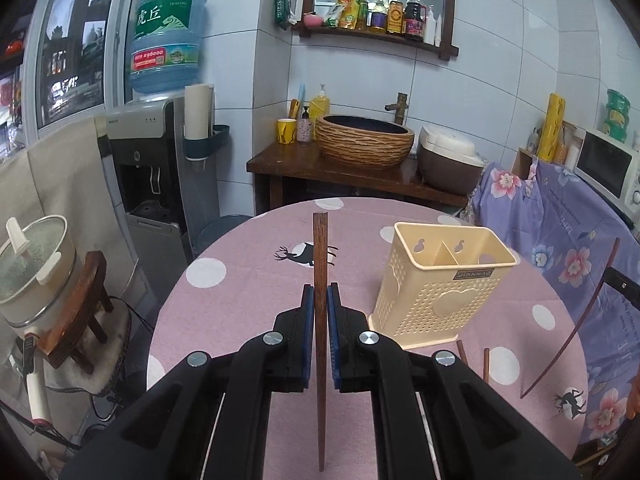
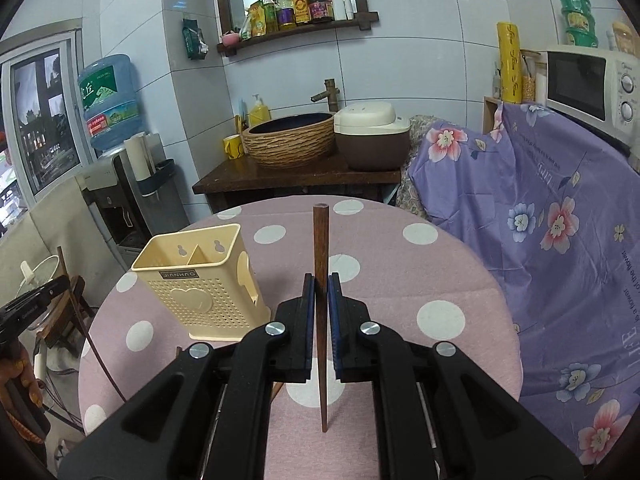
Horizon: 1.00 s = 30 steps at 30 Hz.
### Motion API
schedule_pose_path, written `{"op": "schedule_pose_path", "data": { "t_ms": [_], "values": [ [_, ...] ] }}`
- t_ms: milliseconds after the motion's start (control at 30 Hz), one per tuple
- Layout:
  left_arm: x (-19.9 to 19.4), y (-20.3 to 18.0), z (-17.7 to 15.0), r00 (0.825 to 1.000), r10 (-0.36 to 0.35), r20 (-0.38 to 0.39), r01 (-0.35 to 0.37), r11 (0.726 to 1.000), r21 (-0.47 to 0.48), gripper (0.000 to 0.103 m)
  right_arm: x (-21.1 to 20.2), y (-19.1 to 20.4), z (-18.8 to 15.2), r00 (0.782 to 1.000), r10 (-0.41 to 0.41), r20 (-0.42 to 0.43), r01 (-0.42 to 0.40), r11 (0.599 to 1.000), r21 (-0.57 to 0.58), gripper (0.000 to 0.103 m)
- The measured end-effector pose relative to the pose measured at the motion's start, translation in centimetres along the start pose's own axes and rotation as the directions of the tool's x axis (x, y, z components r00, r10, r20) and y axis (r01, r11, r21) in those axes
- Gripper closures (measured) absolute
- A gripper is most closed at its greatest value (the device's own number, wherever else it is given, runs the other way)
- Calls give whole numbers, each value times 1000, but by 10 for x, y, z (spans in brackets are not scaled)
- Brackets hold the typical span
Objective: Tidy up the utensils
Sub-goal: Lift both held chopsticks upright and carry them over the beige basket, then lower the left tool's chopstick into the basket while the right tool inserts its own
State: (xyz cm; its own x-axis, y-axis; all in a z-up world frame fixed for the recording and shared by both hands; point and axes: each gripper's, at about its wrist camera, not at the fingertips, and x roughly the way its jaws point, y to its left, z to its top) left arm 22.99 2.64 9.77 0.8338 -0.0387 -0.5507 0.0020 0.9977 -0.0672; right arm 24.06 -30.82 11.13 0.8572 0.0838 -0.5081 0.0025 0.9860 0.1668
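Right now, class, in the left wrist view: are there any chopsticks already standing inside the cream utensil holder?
No: both compartments of the cream utensil holder look empty, and the left gripper holds a wooden chopstick above the table.

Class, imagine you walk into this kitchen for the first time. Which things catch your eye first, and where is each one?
Each pair of tongs, left tongs and right tongs, is shut on a dark wooden chopstick held above the round table with its pink, white-dotted cloth. On that table stands a cream perforated utensil holder, empty as far as can be seen. Behind, a blue water jug tops the dispenser at the left.
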Motion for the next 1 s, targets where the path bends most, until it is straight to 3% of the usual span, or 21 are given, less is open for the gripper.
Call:
{"op": "schedule_pose_path", "data": {
  "t_ms": [267,467,633,867,1000],
  "values": [
    [-14,6,6,999,-6,40,7,1000,-4,95,-7,3,6,1000,-7,7,8,1000,-23,95],
    [-23,8,33,995,3,95,-2,1000,-7,95,-10,11,25,1000,1,24,0,999,-36,95],
    [-39,-6,78,984,5,176,-8,1000,17,95,-16,29,66,997,19,69,-16,999,-49,95],
    [-69,-37,150,962,-72,265,73,997,8,95,-47,63,150,977,105,186,-103,994,-24,95],
    [-61,-56,160,956,-117,268,120,993,5,95,-49,80,170,964,150,218,-156,988,8,95]
  ]
}}
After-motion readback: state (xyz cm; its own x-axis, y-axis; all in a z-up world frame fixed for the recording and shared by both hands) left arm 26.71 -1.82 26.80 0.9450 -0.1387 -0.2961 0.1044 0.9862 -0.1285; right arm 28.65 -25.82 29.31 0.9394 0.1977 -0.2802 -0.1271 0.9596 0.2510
